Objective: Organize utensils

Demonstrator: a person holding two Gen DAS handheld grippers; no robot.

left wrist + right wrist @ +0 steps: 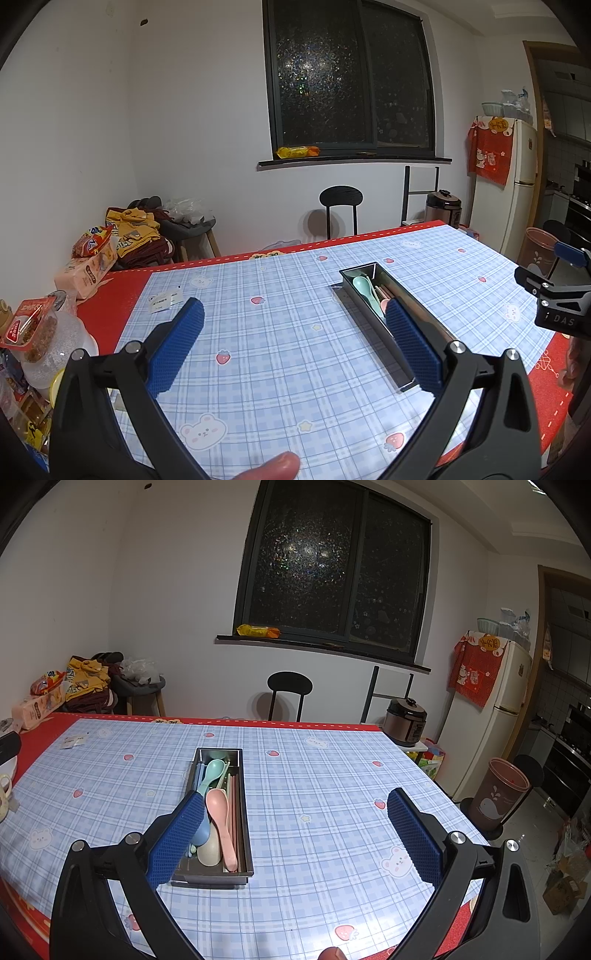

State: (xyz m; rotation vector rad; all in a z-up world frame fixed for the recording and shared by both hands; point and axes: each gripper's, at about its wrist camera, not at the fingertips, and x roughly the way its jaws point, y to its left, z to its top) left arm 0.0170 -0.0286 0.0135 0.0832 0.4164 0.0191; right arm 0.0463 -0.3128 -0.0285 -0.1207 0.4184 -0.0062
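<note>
A long metal utensil tray lies on the blue checked tablecloth. It holds a pink spoon, a green spoon, a cream spoon, a blue spoon and pink chopsticks. In the left wrist view the tray lies under the right finger, with the green spoon showing. My left gripper is open and empty above the cloth, left of the tray. My right gripper is open and empty above the cloth, its left finger over the tray's left side; it also shows at the left wrist view's right edge.
Snack packs and a tissue pack crowd the table's left edge. A small paper card lies on the cloth. A black stool, a rice cooker, a fridge and a brown bin stand beyond the table.
</note>
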